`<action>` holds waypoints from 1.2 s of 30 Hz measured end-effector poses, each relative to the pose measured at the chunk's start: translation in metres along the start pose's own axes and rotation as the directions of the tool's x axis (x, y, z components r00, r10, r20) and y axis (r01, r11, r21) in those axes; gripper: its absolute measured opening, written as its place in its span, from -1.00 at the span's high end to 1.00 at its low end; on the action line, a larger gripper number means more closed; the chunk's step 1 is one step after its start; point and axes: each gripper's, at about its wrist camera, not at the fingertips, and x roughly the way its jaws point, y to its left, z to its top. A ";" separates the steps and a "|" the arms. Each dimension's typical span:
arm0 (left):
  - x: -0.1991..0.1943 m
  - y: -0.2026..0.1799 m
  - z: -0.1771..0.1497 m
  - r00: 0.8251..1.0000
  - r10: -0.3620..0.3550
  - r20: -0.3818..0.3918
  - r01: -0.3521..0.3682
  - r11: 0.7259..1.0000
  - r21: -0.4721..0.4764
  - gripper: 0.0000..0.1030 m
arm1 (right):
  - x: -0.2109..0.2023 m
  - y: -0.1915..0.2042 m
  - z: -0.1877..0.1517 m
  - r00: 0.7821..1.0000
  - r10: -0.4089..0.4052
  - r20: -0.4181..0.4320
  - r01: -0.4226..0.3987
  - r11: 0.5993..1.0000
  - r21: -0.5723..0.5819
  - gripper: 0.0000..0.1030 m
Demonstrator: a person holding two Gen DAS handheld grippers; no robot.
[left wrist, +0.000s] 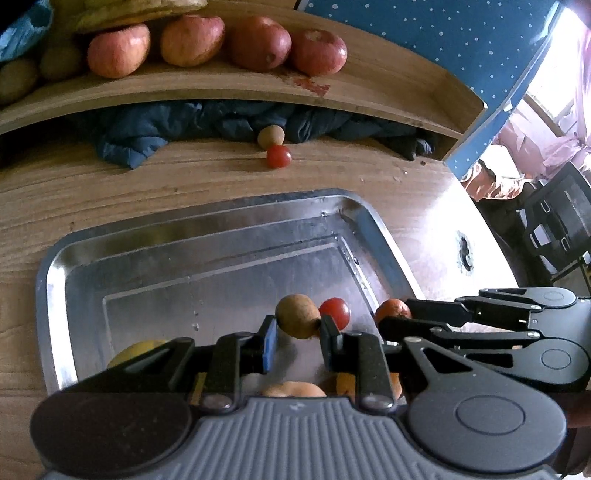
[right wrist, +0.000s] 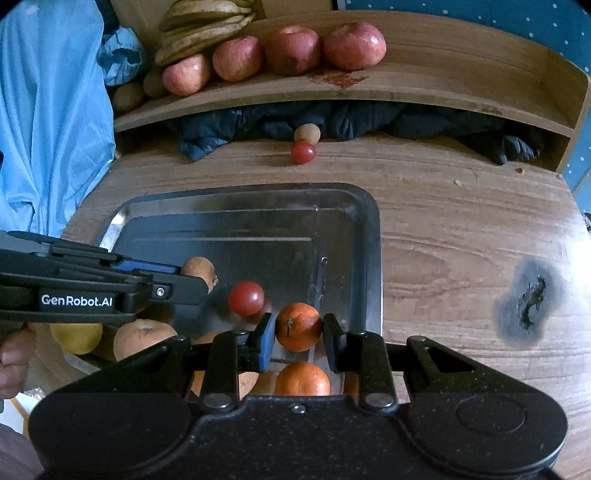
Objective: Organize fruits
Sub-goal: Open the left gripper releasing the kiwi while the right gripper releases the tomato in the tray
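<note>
My left gripper (left wrist: 298, 328) is shut on a small brown round fruit (left wrist: 297, 318) above the metal tray (left wrist: 221, 225). My right gripper (right wrist: 299, 330) is shut on a small orange (right wrist: 298, 325) over the tray's right side (right wrist: 373, 258). The two grippers hang side by side; each shows in the other's view, the left gripper (right wrist: 197, 280) with its brown fruit (right wrist: 201, 267) and the right gripper (left wrist: 400, 318) with its orange (left wrist: 391, 308). A cherry tomato (right wrist: 246, 297) lies in the tray between them. Below sit another orange (right wrist: 302, 378), a pale orange fruit (right wrist: 142, 336) and a yellow fruit (right wrist: 75, 338).
On the wooden table beyond the tray lie a brown fruit (right wrist: 306, 133) and a cherry tomato (right wrist: 303, 152), in front of dark blue cloth (right wrist: 258, 123). The shelf (right wrist: 406, 83) above holds several apples (right wrist: 354, 44) and bananas (right wrist: 207, 26). A blue bag (right wrist: 48, 110) hangs left. A burn mark (right wrist: 530, 299) is on the right.
</note>
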 end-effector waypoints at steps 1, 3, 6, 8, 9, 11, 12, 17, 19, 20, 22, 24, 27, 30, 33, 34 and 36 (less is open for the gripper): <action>0.000 0.000 0.000 1.000 -0.001 -0.002 0.001 1.000 0.002 0.48 | 0.000 0.000 0.000 1.000 0.000 0.000 0.000 1.000 0.000 0.43; 0.000 -0.001 -0.002 1.000 -0.002 -0.007 0.002 1.000 0.006 0.48 | 0.000 0.000 -0.003 1.000 -0.001 -0.001 0.001 1.000 0.002 0.43; 0.001 -0.002 -0.004 1.000 -0.003 -0.015 0.003 1.000 0.012 0.48 | 0.000 0.000 -0.006 1.000 -0.002 -0.003 0.002 1.000 0.002 0.43; 0.001 -0.003 -0.005 1.000 -0.005 -0.019 0.005 1.000 0.014 0.48 | 0.000 0.000 -0.007 1.000 -0.003 -0.002 0.003 1.000 0.004 0.43; 0.002 -0.003 -0.006 1.000 -0.005 -0.021 0.005 1.000 0.015 0.48 | 0.000 0.000 -0.007 1.000 -0.003 -0.001 0.003 1.000 0.005 0.43; 0.002 -0.003 -0.006 1.000 -0.005 -0.027 0.006 1.000 0.018 0.48 | -0.001 0.000 -0.007 1.000 -0.004 0.000 0.004 1.000 0.006 0.43; 0.003 -0.003 -0.006 1.000 -0.005 -0.030 0.006 1.000 0.019 0.48 | -0.001 0.000 -0.007 1.000 -0.005 0.000 0.005 1.000 0.006 0.43; 0.006 0.000 -0.006 0.999 -0.006 -0.045 0.007 1.000 0.016 0.47 | 0.000 0.000 -0.007 1.000 -0.005 -0.001 0.005 1.000 0.001 0.42; 0.006 0.002 -0.005 0.999 -0.004 -0.045 0.005 1.000 0.012 0.47 | 0.001 0.001 -0.007 1.000 -0.008 -0.004 0.008 1.000 -0.002 0.42; 0.006 0.002 -0.005 0.999 -0.002 -0.045 0.003 1.000 0.011 0.47 | 0.001 0.001 -0.007 1.000 -0.008 -0.005 0.008 1.000 -0.003 0.42; 0.006 0.004 -0.005 0.999 0.001 -0.047 -0.001 1.000 0.011 0.47 | 0.002 0.001 -0.007 1.000 -0.011 -0.007 0.011 1.000 -0.005 0.42; 0.006 0.005 -0.005 0.999 0.004 -0.047 -0.003 1.000 0.014 0.47 | 0.002 0.002 -0.007 1.000 -0.014 -0.006 0.014 1.000 -0.007 0.39; 0.005 0.005 -0.005 0.999 0.003 -0.050 -0.002 1.000 0.015 0.48 | 0.003 0.002 -0.008 1.000 -0.016 -0.012 0.016 1.000 -0.005 0.37; 0.004 0.006 -0.006 0.999 0.000 -0.054 0.001 1.000 0.016 0.48 | 0.002 0.003 -0.010 1.000 -0.020 -0.016 0.020 1.000 0.000 0.35; 0.002 0.007 -0.006 0.999 -0.003 -0.054 0.004 1.000 0.017 0.47 | 0.000 0.003 -0.012 0.999 -0.032 -0.015 0.032 0.999 0.005 0.29; 0.001 0.007 -0.006 0.999 -0.005 -0.052 0.006 1.000 0.018 0.46 | -0.002 0.003 -0.012 0.999 -0.037 -0.012 0.037 0.999 0.007 0.27; -0.003 0.007 -0.007 0.999 -0.013 -0.049 0.014 1.000 0.020 0.35 | -0.006 0.003 -0.013 0.999 -0.045 -0.006 0.045 0.999 0.013 0.19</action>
